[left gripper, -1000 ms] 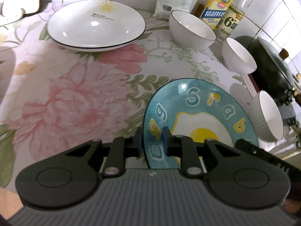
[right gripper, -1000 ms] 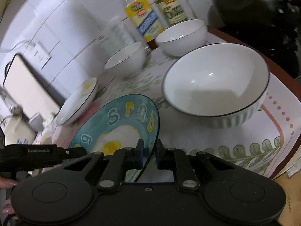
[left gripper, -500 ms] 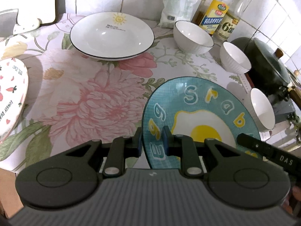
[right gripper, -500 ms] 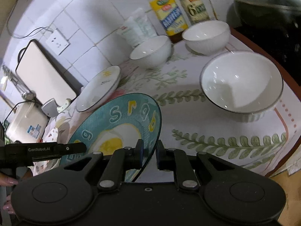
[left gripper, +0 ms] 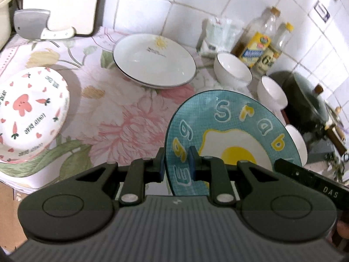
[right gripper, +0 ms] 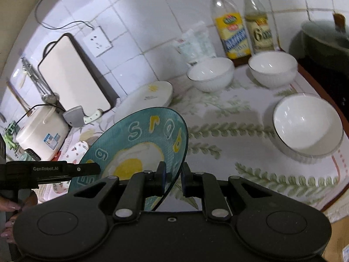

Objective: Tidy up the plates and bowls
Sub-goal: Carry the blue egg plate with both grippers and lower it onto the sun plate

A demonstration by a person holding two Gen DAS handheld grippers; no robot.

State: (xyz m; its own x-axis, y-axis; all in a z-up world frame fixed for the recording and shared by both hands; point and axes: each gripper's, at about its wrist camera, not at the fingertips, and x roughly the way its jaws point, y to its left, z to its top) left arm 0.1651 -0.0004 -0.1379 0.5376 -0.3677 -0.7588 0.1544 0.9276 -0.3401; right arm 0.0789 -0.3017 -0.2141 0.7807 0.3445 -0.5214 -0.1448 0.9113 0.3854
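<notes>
Fingers (left gripper: 192,159) of left gripper (left gripper: 176,160) and right gripper (right gripper: 173,175) both clamp opposite rims of teal egg plate (left gripper: 231,144), held tilted above floral tablecloth (left gripper: 122,118), printed face up, far rim toward white bowls (right gripper: 305,124).

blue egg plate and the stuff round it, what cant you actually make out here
- Blue plate: near edge hidden behind the left tongs in the left view and the right tongs in the right view.
- Strawberry plate: cut off by the left view's edge; mostly behind the blue plate in the right view.
- Bottle label: too blurred to read.
- Pot: dark and blurred, contents hidden by its lid.
</notes>
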